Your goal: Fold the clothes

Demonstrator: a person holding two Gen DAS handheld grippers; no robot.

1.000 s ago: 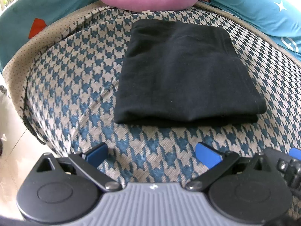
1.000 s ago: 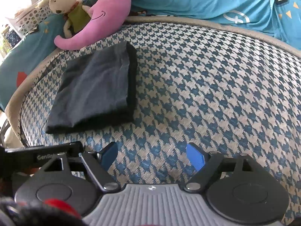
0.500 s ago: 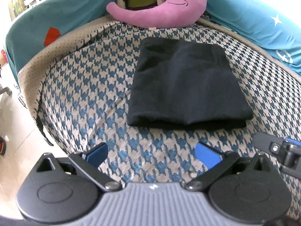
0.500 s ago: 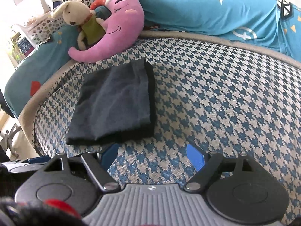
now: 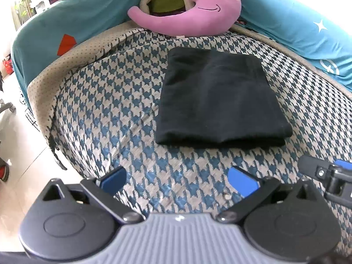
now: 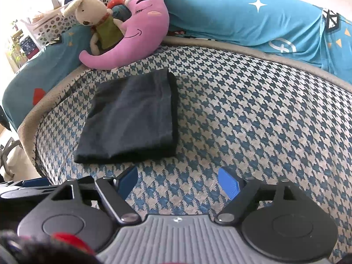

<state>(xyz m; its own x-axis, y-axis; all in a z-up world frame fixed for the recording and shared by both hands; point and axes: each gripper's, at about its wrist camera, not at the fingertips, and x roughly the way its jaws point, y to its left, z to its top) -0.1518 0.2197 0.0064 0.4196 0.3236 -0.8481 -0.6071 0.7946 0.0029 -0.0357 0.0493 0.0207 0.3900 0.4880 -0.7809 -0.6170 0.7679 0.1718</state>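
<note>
A black garment [image 5: 217, 101] lies folded into a neat rectangle on the houndstooth seat cushion [image 5: 114, 101]; the right wrist view shows the same folded garment [image 6: 132, 116] left of centre. My left gripper [image 5: 178, 181] hangs open over the cushion's front edge, short of the garment, with nothing between its blue pads. My right gripper [image 6: 178, 183] is open too, near the garment's front right corner and apart from it. Part of the right gripper [image 5: 330, 173] shows at the right edge of the left wrist view.
A pink moon plush [image 6: 136, 33] and a rabbit toy [image 6: 96, 19] lean at the back of the cushion. Teal pillows [image 6: 253, 19] line the back and left side. The cushion's beige rim [image 5: 55, 77] drops to a pale floor [image 5: 19, 154] on the left.
Both grippers have drawn back and risen away from the folded garment, so it looks smaller and farther off. The garment itself has not moved.
</note>
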